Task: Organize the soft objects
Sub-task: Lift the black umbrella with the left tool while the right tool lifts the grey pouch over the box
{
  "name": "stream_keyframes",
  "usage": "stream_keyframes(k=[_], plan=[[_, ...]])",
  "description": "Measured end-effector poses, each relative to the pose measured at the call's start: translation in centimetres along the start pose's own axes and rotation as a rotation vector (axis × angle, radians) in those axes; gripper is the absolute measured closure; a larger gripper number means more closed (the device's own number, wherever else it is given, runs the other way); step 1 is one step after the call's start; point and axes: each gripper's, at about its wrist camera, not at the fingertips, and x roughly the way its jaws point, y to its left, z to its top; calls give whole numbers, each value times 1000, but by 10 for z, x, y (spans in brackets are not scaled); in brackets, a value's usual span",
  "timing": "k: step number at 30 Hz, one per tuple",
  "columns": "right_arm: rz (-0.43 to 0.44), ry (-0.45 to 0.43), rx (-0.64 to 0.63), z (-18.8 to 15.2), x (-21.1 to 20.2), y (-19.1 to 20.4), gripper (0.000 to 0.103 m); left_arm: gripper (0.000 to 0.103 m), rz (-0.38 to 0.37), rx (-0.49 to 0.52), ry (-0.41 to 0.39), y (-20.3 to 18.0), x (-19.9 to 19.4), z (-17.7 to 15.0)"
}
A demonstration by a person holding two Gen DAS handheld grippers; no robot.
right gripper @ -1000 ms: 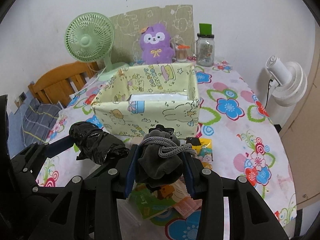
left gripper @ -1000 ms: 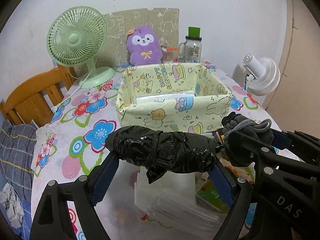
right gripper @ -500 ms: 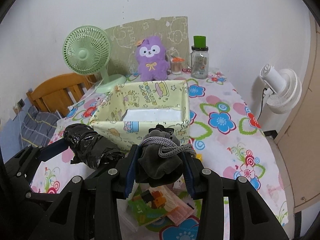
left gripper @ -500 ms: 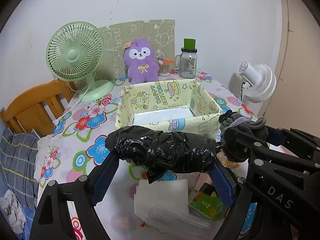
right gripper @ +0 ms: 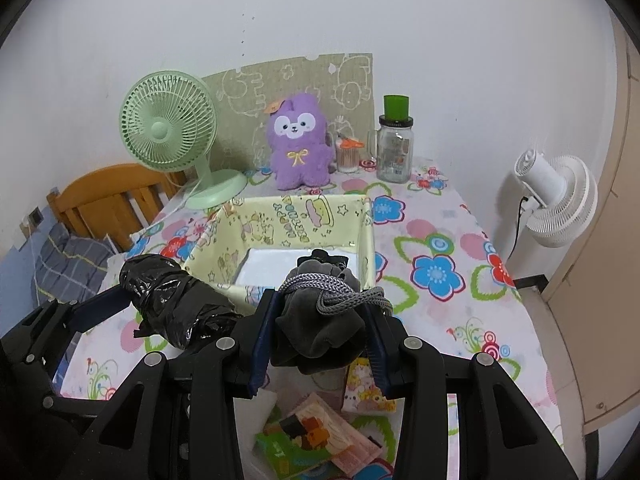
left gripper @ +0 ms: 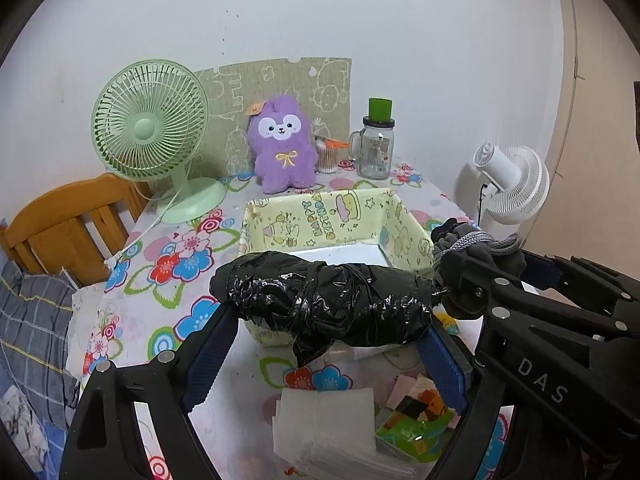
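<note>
Two close wrist views angled down, sharing yellow box (left gripper: 320,216) (right gripper: 296,216)

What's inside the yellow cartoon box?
The yellow box shows only a flat white bottom. The grey drawstring pouch and black plastic bundle cover its near part.

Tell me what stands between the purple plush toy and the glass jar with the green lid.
A small clear container with an orange top stands between the purple plush toy and the glass jar, by the back wall; the right wrist view shows it best.

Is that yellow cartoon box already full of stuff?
Almost empty. The yellow box shows only a flat white sheet on its bottom.
</note>
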Motion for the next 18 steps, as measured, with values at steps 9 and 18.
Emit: stream_keyframes(k=[9,18], plan=[[-3,-24,5,17,8,-1,59,13,-2,-6,-21,2,6,15],[-19,-45,9,33,20,-3,59,13,-25,-17,-18,6,22,31]])
